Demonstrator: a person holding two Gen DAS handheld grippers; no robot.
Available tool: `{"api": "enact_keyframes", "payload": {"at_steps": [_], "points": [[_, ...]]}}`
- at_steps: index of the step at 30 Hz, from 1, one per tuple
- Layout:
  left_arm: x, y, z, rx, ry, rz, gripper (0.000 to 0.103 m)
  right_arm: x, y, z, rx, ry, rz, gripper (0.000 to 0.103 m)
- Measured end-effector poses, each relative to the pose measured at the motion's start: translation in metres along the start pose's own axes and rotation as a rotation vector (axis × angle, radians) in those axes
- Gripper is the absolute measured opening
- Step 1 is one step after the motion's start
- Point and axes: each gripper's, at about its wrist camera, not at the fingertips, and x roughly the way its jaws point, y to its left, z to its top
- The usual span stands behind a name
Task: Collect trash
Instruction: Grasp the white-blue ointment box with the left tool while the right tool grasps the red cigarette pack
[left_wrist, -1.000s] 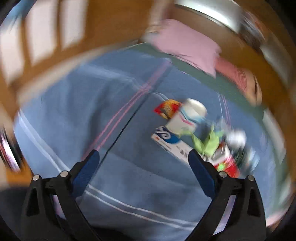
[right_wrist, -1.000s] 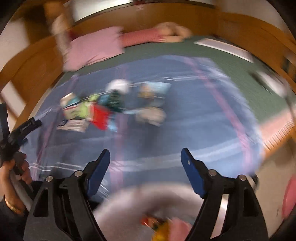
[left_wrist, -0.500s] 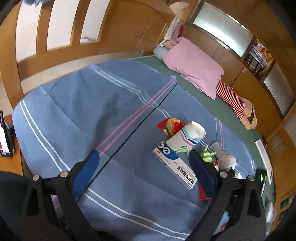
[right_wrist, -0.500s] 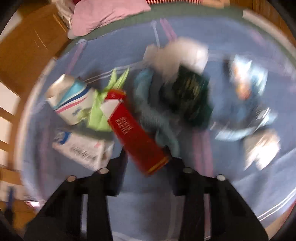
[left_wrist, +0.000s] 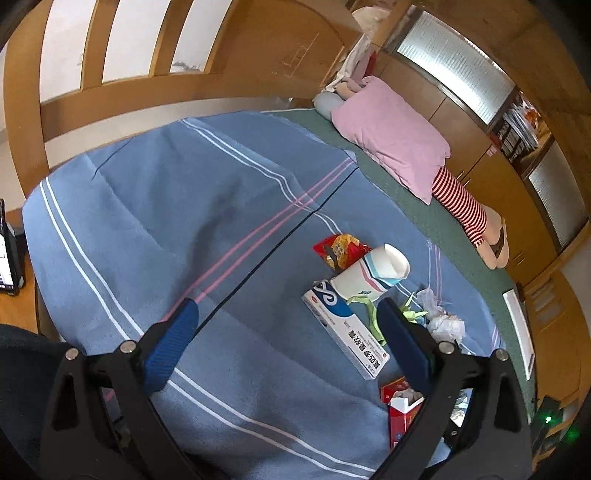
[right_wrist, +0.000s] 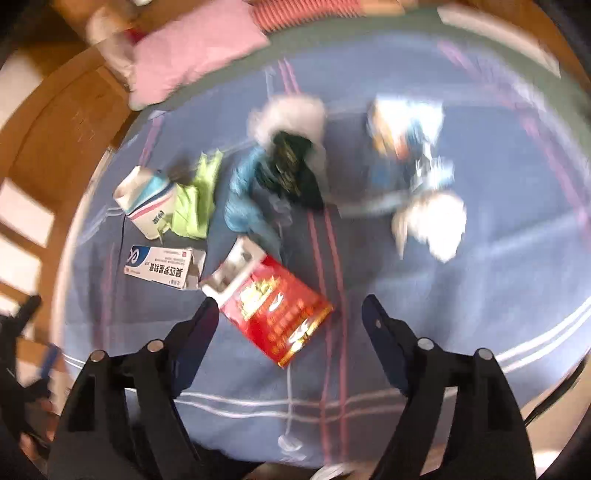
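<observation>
Right wrist: hand-held gripper (right_wrist: 286, 314) just reopened, empty, red box (right_wrist: 275, 308) (bedspread (right_wrist: 461, 295)) lying free.

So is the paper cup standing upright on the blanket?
No, the paper cup lies on its side, resting on the white box.

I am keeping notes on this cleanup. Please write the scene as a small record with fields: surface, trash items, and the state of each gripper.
surface: blue striped blanket on a bed
trash: paper cup, white-blue box, red box, green paper, crumpled tissue
left gripper: open, empty
right gripper: jaws have just been opening, red box lies loose between them
</observation>
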Motion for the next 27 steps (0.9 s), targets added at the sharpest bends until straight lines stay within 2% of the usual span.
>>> {"api": "enact_keyframes", "payload": {"at_steps": [5,8,10,12,13,14,15,18,19,22,25,27], "points": [[0.013,0.003,0.002,-0.024,0.058,0.000,0.097,0.039,0.045,-0.002,-0.283,0.048,-0.137,0.079],[0.021,0.009,0.003,-0.061,0.097,0.004,0.097,0.053,0.047,-0.010,-0.328,0.056,-0.194,0.074],[0.024,0.009,0.002,-0.068,0.102,0.018,0.097,0.048,0.045,-0.012,-0.321,0.036,-0.175,0.070],[0.027,0.006,0.001,-0.054,0.114,0.029,0.097,0.040,0.043,-0.014,-0.288,0.035,-0.118,0.067],[0.031,0.003,0.000,-0.034,0.131,0.034,0.097,0.032,0.037,-0.016,-0.272,0.031,-0.098,0.058],[0.033,-0.001,-0.002,-0.013,0.143,0.042,0.097,0.021,0.031,-0.017,-0.252,0.015,-0.065,0.039],[0.038,-0.006,-0.005,0.026,0.157,0.058,0.097,0.012,0.030,-0.019,-0.233,-0.001,-0.060,0.034],[0.063,-0.033,-0.016,0.207,0.235,0.124,0.096,-0.021,0.017,-0.019,-0.185,-0.054,-0.022,0.029],[0.071,-0.040,-0.018,0.236,0.264,0.145,0.095,-0.027,0.013,-0.020,-0.180,-0.062,-0.012,0.029],[0.083,-0.058,-0.015,0.190,0.262,0.044,0.095,-0.027,0.003,-0.025,-0.155,-0.036,-0.020,0.033],[0.106,-0.074,-0.015,0.186,0.312,0.056,0.095,-0.015,-0.008,-0.027,-0.104,-0.001,0.008,0.058],[0.130,-0.084,-0.017,0.217,0.370,0.108,0.095,-0.011,-0.014,-0.032,-0.087,0.003,0.023,0.063]]}}
